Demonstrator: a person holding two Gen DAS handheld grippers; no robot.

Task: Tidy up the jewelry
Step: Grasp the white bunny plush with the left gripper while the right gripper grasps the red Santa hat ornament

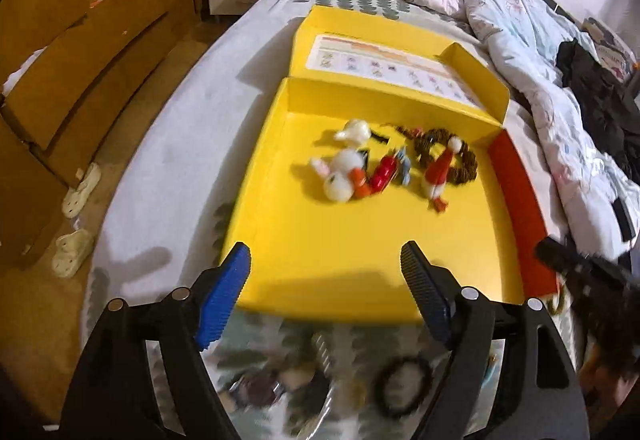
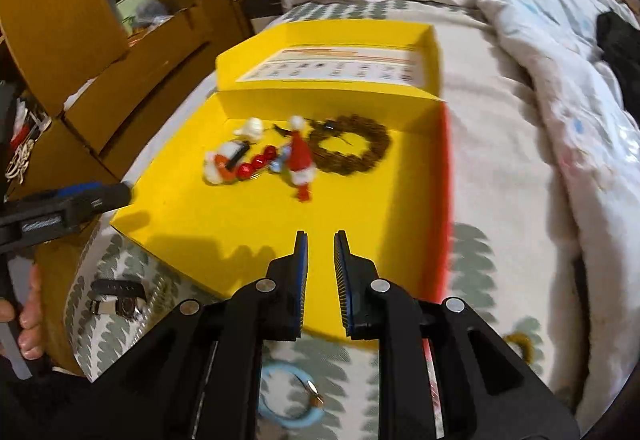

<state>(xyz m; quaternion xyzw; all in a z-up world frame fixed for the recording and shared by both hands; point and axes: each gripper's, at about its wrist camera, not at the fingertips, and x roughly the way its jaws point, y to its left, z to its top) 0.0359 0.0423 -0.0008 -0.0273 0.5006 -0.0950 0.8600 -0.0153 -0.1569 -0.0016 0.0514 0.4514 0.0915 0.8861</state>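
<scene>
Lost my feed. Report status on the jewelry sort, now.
Left gripper open, empty; right gripper nearly closed, empty. Hair ornaments grouped in the open yellow cardboard box. Black wristwatch, light blue ring loose on bedspread. Nothing blocking.

Both tongs are built from black plastic arms studded with round silver pivot pins. Their fingers are faced with ribbed blue pads.

Matt yellow cardboard box; fuzzy brown wreath; glossy red beads; soft quilted cloth duvet; wooden cupboards.
</scene>
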